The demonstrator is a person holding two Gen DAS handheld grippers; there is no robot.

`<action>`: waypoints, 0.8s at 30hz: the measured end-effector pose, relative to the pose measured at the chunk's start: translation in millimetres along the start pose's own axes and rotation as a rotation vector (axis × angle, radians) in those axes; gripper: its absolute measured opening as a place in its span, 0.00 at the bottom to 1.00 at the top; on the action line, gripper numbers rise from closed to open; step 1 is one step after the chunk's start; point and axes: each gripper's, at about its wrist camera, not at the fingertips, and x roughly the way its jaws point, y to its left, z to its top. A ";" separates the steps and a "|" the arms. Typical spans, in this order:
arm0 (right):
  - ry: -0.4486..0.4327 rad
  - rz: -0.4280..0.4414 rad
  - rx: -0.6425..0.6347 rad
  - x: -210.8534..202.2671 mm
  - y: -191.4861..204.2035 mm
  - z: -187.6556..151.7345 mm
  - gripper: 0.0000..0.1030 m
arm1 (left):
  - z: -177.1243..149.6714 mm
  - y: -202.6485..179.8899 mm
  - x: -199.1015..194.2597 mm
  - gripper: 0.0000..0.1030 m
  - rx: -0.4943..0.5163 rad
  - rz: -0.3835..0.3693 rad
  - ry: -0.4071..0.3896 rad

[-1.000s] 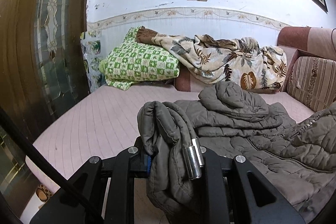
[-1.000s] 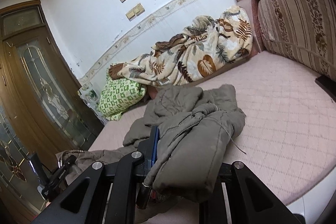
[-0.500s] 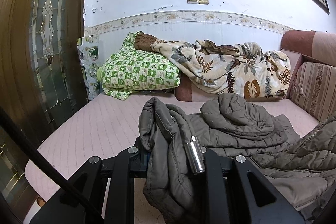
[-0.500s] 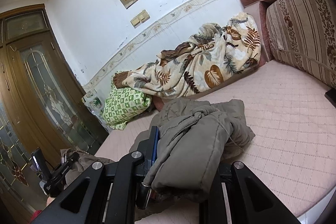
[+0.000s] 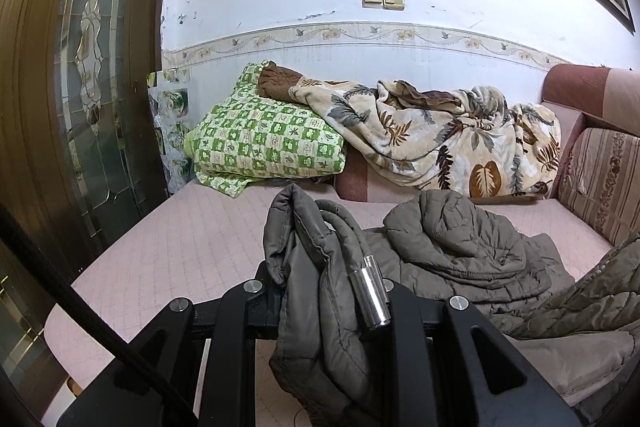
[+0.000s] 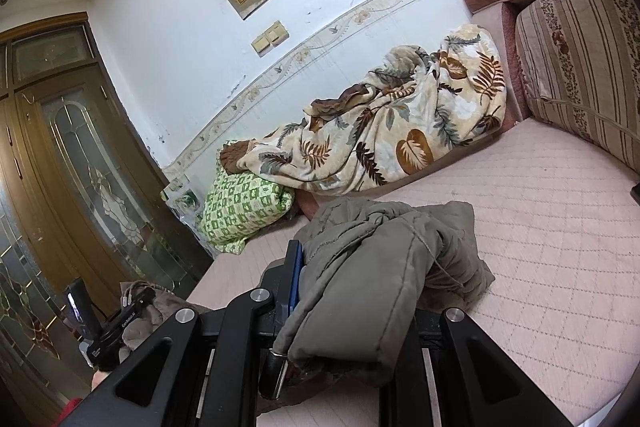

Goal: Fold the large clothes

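Observation:
A grey-olive quilted jacket [image 5: 460, 251] lies bunched on the pink quilted bed [image 5: 192, 243]. My left gripper [image 5: 328, 291] is shut on a bunched edge of the jacket, with a metal drawcord tip [image 5: 370, 301] hanging over it. My right gripper [image 6: 352, 291] is shut on another thick fold of the jacket [image 6: 372, 267], held up off the bed. The fabric hides the fingertips of both grippers. The left gripper also shows in the right wrist view [image 6: 120, 323] at the lower left.
A leaf-print blanket [image 5: 440, 139] and a green checked pillow [image 5: 264, 143] lie along the far wall. A striped cushion [image 6: 580, 59] stands at the right. A wooden glass-panel door [image 5: 80, 67] is at the left, close to the bed's edge.
Both grippers have lifted and drawn back with the jacket in them, so more of the wall shows. Their grips on the fabric have not changed.

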 end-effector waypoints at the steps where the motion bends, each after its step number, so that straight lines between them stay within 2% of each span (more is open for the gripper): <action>1: 0.000 0.000 0.000 1.5 0.1 2.0 0.18 | 2.0 0.3 2.7 0.20 -0.003 -0.001 0.001; 8: 0.007 0.001 0.006 19.6 -1.3 18.7 0.18 | 22.0 -3.6 30.0 0.20 -0.011 -0.015 0.023; 13: 0.018 -0.005 0.044 45.4 -9.6 38.0 0.18 | 46.2 -10.5 66.4 0.20 -0.023 -0.044 0.068; 19: 0.049 -0.033 0.098 92.9 -23.8 66.7 0.18 | 74.7 -20.3 142.1 0.23 -0.058 -0.095 0.179; 24: 0.084 -0.070 0.148 150.7 -45.1 85.6 0.18 | 82.2 -26.4 215.0 0.26 -0.112 -0.101 0.276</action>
